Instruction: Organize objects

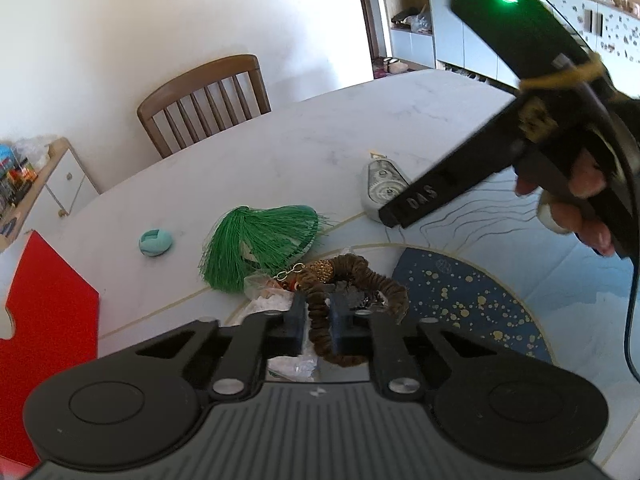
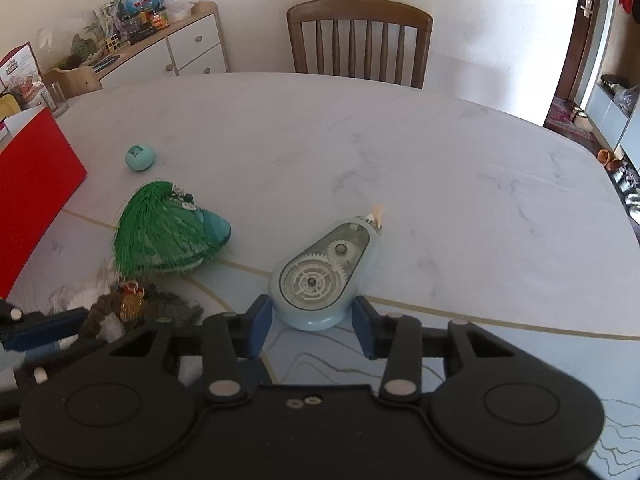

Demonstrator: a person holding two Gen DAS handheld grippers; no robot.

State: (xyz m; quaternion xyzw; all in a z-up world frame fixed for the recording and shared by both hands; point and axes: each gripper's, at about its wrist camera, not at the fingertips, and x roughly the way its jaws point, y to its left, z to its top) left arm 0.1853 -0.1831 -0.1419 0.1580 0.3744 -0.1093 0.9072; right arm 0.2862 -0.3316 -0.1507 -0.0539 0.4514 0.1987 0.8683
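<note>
The left gripper (image 1: 319,322) is pinched tight on a strand of the brown scrunchie (image 1: 352,284), which lies on the table (image 2: 360,140) just below the green tassel (image 1: 256,240), on some crumpled clear plastic. It looks soft, light and floppy, so a grip on one loop should lift it, though the gold charm and chain may dangle or snag. To the tassel's right, the right gripper (image 2: 312,322) has its fingers either side of the pale blue correction tape dispenser (image 2: 324,276), at its rounded end, not yet clamped. That shell looks hard, smooth and light; the flat sides suit gripping.
</note>
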